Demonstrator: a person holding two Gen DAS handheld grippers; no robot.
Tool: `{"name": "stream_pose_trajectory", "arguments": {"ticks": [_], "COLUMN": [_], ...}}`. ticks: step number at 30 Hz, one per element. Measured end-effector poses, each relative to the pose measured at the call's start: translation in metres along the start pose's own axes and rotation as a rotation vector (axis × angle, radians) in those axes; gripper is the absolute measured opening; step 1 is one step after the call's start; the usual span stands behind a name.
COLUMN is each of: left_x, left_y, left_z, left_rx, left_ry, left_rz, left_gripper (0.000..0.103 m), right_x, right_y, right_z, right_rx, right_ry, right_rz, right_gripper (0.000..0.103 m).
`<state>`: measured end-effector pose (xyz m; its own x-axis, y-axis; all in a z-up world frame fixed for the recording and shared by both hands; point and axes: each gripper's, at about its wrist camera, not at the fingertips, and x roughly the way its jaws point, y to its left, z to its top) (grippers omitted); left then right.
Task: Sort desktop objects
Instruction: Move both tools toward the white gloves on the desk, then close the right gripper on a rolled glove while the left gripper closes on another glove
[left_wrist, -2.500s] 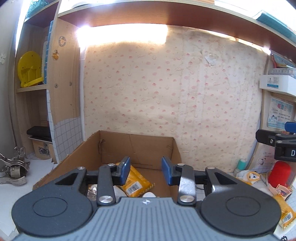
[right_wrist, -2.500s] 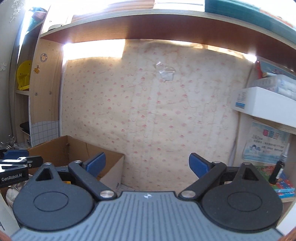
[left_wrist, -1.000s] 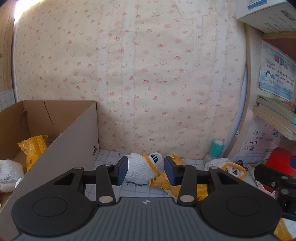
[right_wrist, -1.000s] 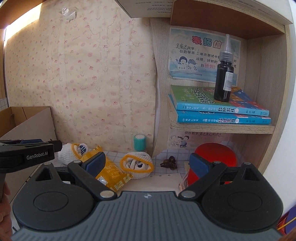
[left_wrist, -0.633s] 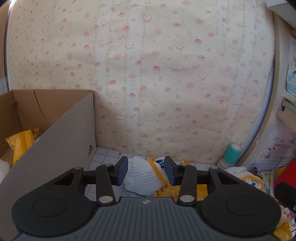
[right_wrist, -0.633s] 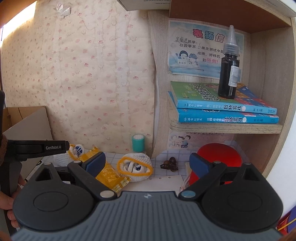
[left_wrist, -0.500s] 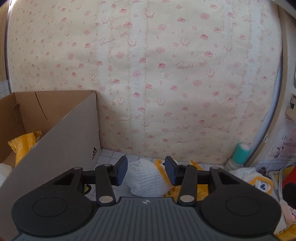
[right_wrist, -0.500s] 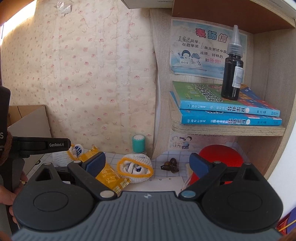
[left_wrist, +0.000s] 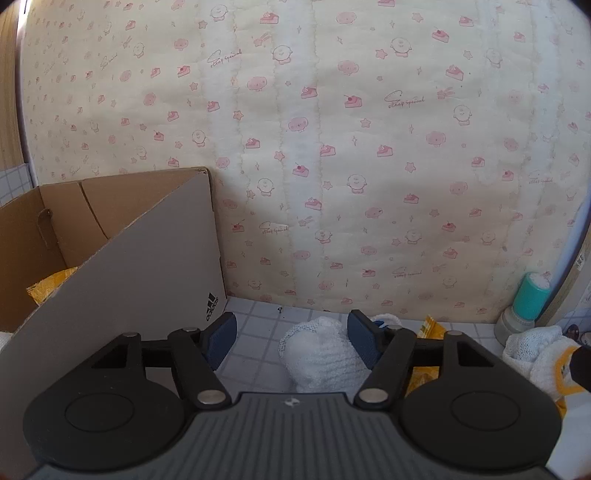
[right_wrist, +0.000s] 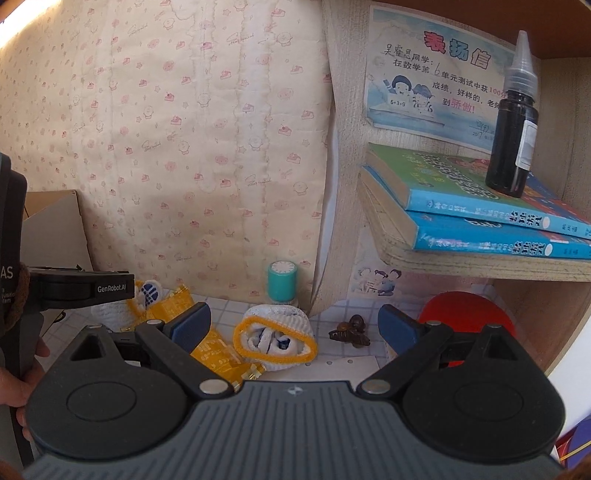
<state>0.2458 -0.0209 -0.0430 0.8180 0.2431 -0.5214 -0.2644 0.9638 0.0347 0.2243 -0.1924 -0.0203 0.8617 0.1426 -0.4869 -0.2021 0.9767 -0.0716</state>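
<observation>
Right now the white knitted sock bundle lies on the tiled table, off-centre between the left claw's open fingers, nearer its right one; the right claw hangs open, farther off, over another bundle

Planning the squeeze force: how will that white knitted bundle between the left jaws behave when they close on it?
The white knitted bundle looks soft, so it will likely compress and sag rather than hold its shape. Its textured knit probably resists slipping. It seems light, so a push would probably slide it across the tiled desktop rather than roll it.
</observation>
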Motion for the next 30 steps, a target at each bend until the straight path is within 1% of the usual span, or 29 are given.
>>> {"name": "stream_pose_trajectory", "arguments": {"ticks": [4, 6, 9, 11, 12, 13, 14, 15, 16, 17, 18, 19, 23, 27, 30], "left_x": [0.003, 0.009, 0.015, 0.015, 0.015, 0.016, 0.017, 0.018, 0.018, 0.017, 0.015, 0.014, 0.010, -0.005, -0.014], "left_y": [-0.002, -0.003, -0.004, -0.007, -0.008, -0.008, -0.007, -0.004, -0.003, -0.004, -0.005, -0.006, -0.002, -0.006, -0.007], "left_z": [-0.003, -0.004, -0.008, -0.010, -0.012, -0.013, -0.014, -0.014, -0.014, -0.013, -0.013, -0.014, -0.014, -0.017, -0.021], "left_rx": [0.023, 0.016, 0.011, 0.021, 0.026, 0.028, 0.024, 0.012, 0.000, 0.003, 0.016, 0.021, 0.015, 0.063, 0.072], "left_ry": [-0.009, -0.009, -0.003, -0.010, -0.023, -0.031, -0.035, -0.032, -0.028, -0.029, -0.039, -0.049, -0.065, -0.122, -0.140], "left_rz": [0.006, 0.000, -0.013, -0.010, -0.010, -0.016, -0.030, -0.057, -0.087, -0.110, -0.113, -0.119, -0.146, -0.141, -0.146], "left_gripper": [0.074, 0.076, 0.080, 0.081, 0.081, 0.080, 0.078, 0.069, 0.056, 0.050, 0.046, 0.044, 0.038, 0.029, 0.028], "right_x": [0.024, 0.037, 0.053, 0.062, 0.065, 0.068, 0.069, 0.069, 0.069, 0.068, 0.067, 0.065, 0.054, 0.043, 0.030], "right_y": [0.005, 0.007, 0.007, 0.010, 0.011, 0.010, 0.008, 0.007, 0.007, 0.007, 0.008, 0.007, 0.006, 0.004, 0.004], "right_z": [0.003, 0.002, 0.000, -0.002, -0.004, -0.004, -0.004, -0.005, -0.005, -0.006, -0.006, -0.006, -0.004, 0.002, 0.005], "right_rx": [-0.001, 0.000, -0.003, -0.020, -0.019, -0.005, 0.018, 0.039, 0.043, 0.040, 0.036, 0.042, 0.039, 0.045, 0.036], "right_ry": [0.060, 0.104, 0.141, 0.175, 0.192, 0.201, 0.204, 0.203, 0.202, 0.200, 0.198, 0.189, 0.142, 0.094, 0.059], "right_rz": [-0.019, -0.041, -0.061, -0.051, -0.041, -0.022, 0.002, 0.018, 0.014, 0.016, 0.021, 0.024, 0.001, 0.017, 0.027], "right_gripper": [0.095, 0.095, 0.095, 0.094, 0.092, 0.083, 0.075, 0.057, 0.057, 0.056, 0.055, 0.054, 0.053, 0.053, 0.053]}}
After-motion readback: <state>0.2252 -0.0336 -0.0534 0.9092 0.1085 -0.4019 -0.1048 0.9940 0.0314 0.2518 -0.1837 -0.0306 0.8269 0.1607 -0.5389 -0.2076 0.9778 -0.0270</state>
